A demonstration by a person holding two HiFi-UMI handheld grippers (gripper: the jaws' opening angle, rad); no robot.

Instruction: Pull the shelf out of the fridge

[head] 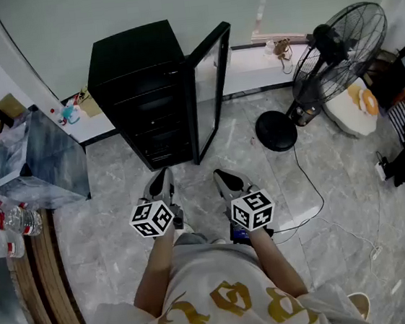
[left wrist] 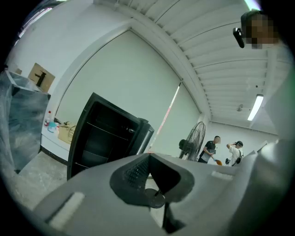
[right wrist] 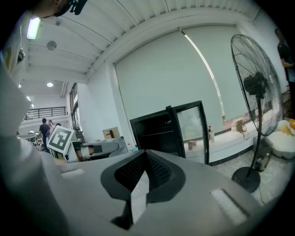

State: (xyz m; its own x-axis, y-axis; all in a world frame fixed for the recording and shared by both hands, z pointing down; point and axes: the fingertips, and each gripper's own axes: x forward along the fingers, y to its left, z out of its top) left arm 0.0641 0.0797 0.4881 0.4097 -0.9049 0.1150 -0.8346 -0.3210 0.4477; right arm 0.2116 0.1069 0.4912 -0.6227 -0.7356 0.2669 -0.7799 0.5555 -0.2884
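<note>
I hold my left tongs point(head: 162, 177) clenched on nothing and my right tongs point(head: 225, 178) likewise, both near the black fridge point(head: 137, 70). Its shelf point(left wrist: 103, 132) sits inside, the door point(head: 212, 84) open and a fan point(head: 342, 47) to the right.

Marble floor point(head: 122, 225) meets a pale wall point(head: 98, 10) (fan point(head: 342, 51) standing nearby).

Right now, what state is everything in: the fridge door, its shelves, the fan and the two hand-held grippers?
Fridge door: open.
Shelves: all in place, none pulled out.
Fan: upright; spinning or not, cannot tell.
Left hand-held gripper: shut, empty.
Right hand-held gripper: shut, empty.
</note>
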